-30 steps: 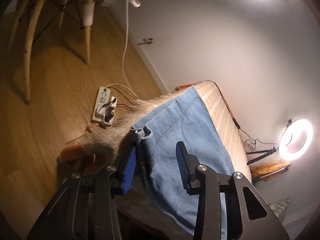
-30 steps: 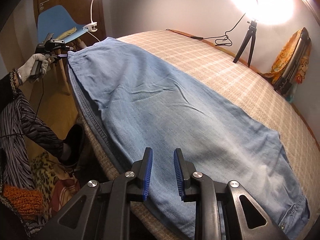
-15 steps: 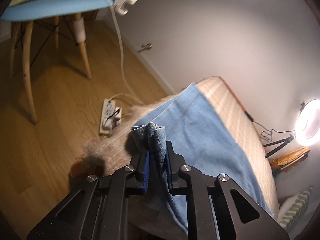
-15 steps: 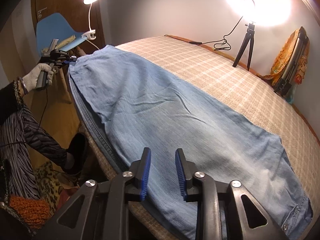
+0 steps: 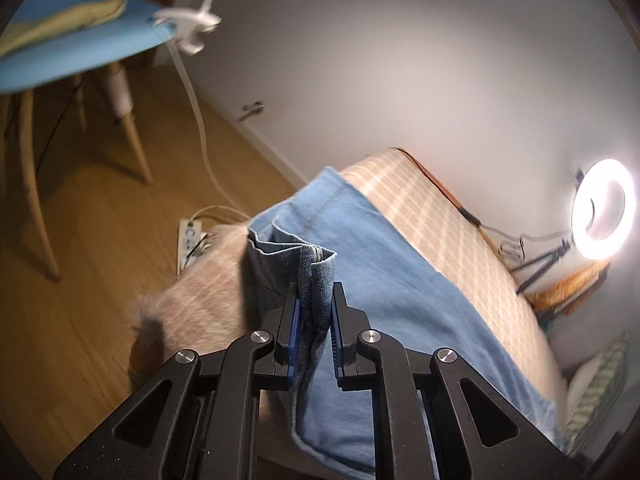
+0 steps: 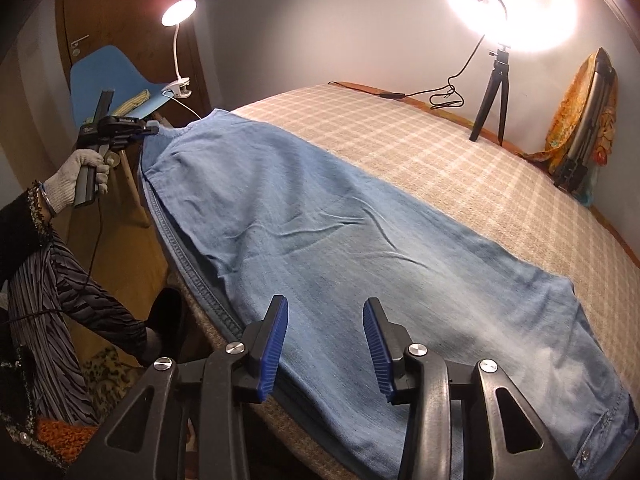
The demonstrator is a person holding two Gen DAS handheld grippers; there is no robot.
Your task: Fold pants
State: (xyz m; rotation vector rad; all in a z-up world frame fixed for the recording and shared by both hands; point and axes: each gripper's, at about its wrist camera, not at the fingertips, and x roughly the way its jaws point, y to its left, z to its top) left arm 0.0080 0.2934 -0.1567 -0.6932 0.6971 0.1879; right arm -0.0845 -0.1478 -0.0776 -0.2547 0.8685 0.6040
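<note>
Light blue denim pants [image 6: 320,216] lie flat along the near side of a bed with a beige checked cover [image 6: 420,148]. My left gripper [image 5: 315,296] is shut on the hem of a pant leg [image 5: 316,268] and holds it raised off the bed corner. In the right wrist view the left gripper [image 6: 150,131] shows at the far end of the pants, held by a gloved hand. My right gripper [image 6: 326,316] is open and hovers over the middle of the pants near the bed's front edge. The waistband with a button [image 6: 586,454] lies at the lower right.
A ring light on a tripod [image 6: 508,4] stands on the bed's far side. A blue chair [image 6: 104,88] with a clip lamp [image 6: 178,12] stands beyond the leg end. A power strip [image 5: 190,240] lies on the wooden floor. A patterned bag [image 6: 588,112] leans at the right wall.
My left gripper closed on the pant-leg hem and lifted it. My right gripper opened wider over the middle of the pants.
</note>
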